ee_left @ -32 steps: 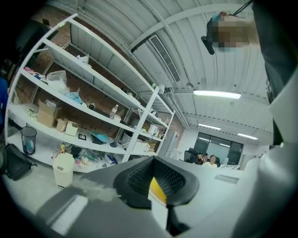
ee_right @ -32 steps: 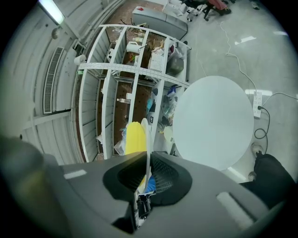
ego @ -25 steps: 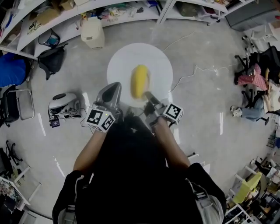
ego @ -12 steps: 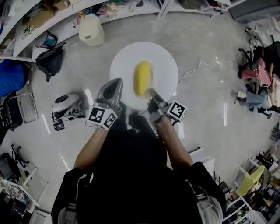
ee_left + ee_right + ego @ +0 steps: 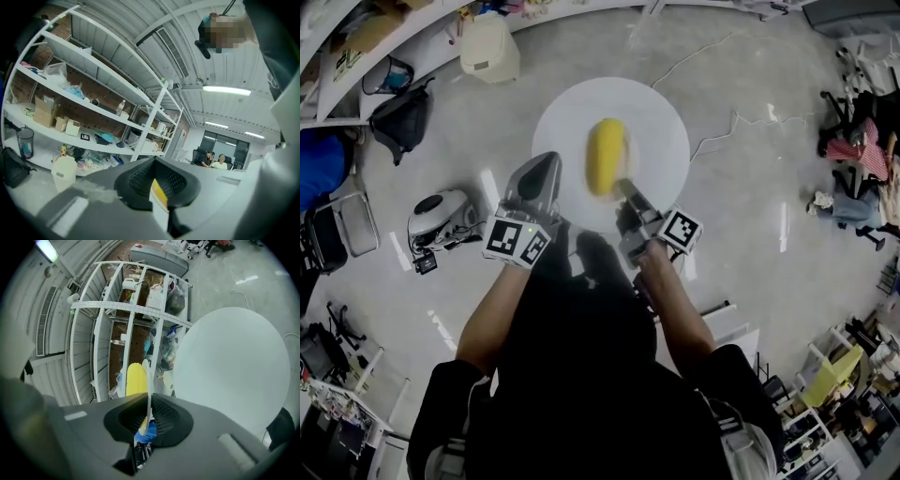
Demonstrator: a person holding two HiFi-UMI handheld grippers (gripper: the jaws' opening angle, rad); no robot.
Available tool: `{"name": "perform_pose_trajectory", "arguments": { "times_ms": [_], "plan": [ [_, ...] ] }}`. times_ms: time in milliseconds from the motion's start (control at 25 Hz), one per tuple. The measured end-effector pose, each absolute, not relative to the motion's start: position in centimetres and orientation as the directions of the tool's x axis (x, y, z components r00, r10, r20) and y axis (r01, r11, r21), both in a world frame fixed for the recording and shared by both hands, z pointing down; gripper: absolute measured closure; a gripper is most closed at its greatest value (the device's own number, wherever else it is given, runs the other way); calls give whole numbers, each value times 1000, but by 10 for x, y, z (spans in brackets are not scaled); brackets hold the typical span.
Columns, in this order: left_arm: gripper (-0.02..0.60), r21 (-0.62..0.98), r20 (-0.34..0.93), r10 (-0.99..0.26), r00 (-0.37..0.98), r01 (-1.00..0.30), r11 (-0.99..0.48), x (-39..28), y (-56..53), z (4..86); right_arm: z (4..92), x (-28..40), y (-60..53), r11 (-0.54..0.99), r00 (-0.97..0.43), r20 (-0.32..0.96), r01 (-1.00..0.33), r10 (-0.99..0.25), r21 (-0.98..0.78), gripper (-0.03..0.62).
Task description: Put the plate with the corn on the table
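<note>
- The plate [image 5: 149, 380] is held by the rim nearest you, clamped between your right tongs [image 5: 624, 193]. The corn [image 5: 607, 155] lies on the plate near its middle.
- The round white counter [image 5: 229, 366] lies on the plate's underside. In the head view, the two white surfaces can't be told apart.
- Your left tongs [image 5: 544, 173] sit at the plate's left edge, pressed together. A small white-and-yellow strip shows in their seam, and it's unclear what it is.
- On the floor [image 5: 769, 281], left of the plate, sit a cream bin [image 5: 489, 49], a black bag [image 5: 398, 117] and a grey-white machine [image 5: 439, 217].
- Right of the plate, a cable [image 5: 722, 141] trails.
</note>
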State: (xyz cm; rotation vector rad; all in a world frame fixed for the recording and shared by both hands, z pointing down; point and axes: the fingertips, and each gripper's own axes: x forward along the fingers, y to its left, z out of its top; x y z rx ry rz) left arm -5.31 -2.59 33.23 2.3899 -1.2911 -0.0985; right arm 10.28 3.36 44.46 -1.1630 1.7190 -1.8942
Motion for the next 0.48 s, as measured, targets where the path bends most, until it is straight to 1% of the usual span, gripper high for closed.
{"name": "perform_pose_trajectory", "arguments": {
  "times_ms": [480],
  "plan": [
    [578,413,141,-838,527,-801,-434,-53,-53,378,486,103,13,-198,-624,319,-256,-714,-946,559]
  ]
}}
